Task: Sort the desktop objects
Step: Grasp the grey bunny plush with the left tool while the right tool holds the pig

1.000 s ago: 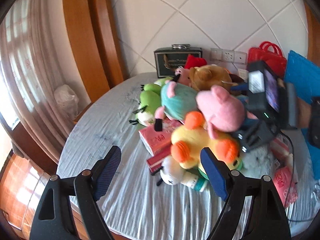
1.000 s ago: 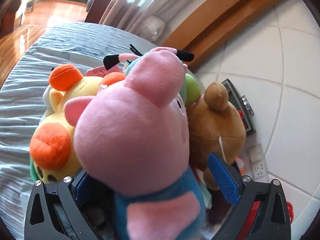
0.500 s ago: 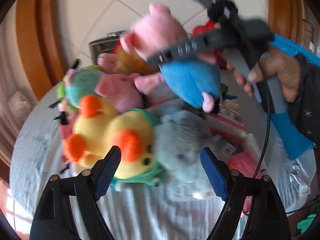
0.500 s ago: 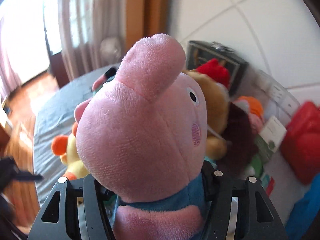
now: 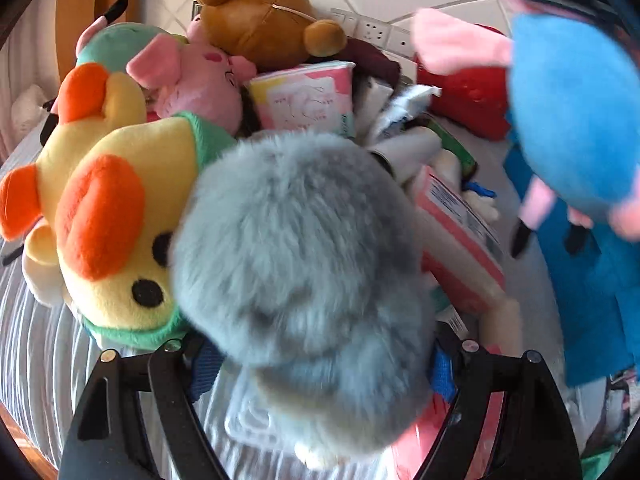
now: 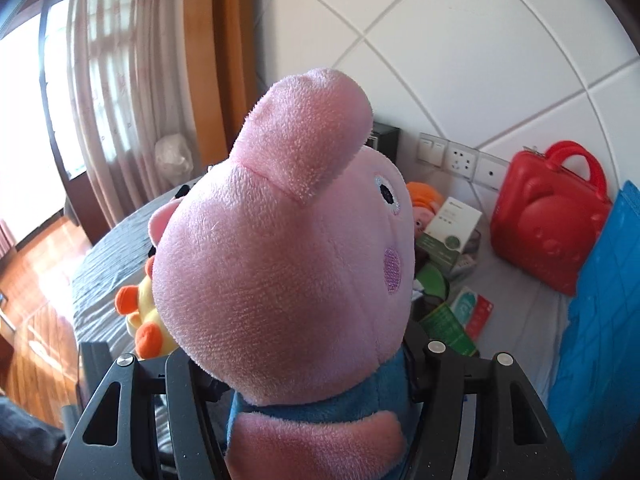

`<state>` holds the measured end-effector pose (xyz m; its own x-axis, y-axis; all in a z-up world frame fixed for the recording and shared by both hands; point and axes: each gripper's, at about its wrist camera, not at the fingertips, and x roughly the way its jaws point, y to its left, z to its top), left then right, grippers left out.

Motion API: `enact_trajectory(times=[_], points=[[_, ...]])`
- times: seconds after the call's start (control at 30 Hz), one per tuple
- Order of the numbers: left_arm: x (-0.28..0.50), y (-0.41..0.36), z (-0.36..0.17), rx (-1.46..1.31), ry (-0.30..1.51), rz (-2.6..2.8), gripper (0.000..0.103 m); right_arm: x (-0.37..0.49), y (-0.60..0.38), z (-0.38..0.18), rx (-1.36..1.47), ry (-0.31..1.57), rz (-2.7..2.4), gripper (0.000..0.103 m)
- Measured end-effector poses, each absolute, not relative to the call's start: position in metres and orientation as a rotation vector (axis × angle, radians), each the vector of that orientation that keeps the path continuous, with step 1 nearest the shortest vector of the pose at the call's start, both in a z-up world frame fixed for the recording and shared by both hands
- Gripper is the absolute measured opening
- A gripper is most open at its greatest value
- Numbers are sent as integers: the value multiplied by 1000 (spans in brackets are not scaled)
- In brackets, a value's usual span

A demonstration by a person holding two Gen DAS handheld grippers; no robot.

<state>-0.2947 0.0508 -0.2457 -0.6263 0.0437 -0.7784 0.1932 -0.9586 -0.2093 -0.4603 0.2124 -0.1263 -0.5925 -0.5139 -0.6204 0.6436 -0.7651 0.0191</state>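
Soft plush, matt plastic, wrinkled cloth

Between the left gripper's (image 5: 320,364) fingers (image 5: 204,368) sits a grey toy (image 5: 296,248) of long, fluffy fur; to their left the yellow duck (image 5: 116,216) is smooth short-pile plush. The pink pig (image 6: 280,248) pressed between the right gripper's (image 6: 320,376) fingers (image 6: 436,376) has fine, nubbly pile and a stitched cheek. Both sets of fingers are matt black plastic with shiny metal screws. Beyond the right fingers the red case (image 6: 552,232) is glossy plastic and the wall (image 6: 480,48) glossy tile; the tabletop (image 5: 36,344) wears wrinkled grey cloth.
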Motion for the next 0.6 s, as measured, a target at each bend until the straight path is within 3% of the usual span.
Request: enact_trajectory(times=[0.03, 0.1, 0.17, 0.6], points=[[-300, 53, -247, 1329, 403, -2720, 78, -460, 215, -126, 821, 264, -2327, 62], [-301, 56, -247, 1323, 349, -2735, 52, -459, 220, -127, 828, 253, -2338, 62], [-295, 56, -243, 1318, 308, -2770, 43, -457, 223, -126, 825, 247, -2351, 62], [-232, 66, -127, 1042, -76, -3110, 41, -408, 243, -98, 767, -43, -2468, 62]])
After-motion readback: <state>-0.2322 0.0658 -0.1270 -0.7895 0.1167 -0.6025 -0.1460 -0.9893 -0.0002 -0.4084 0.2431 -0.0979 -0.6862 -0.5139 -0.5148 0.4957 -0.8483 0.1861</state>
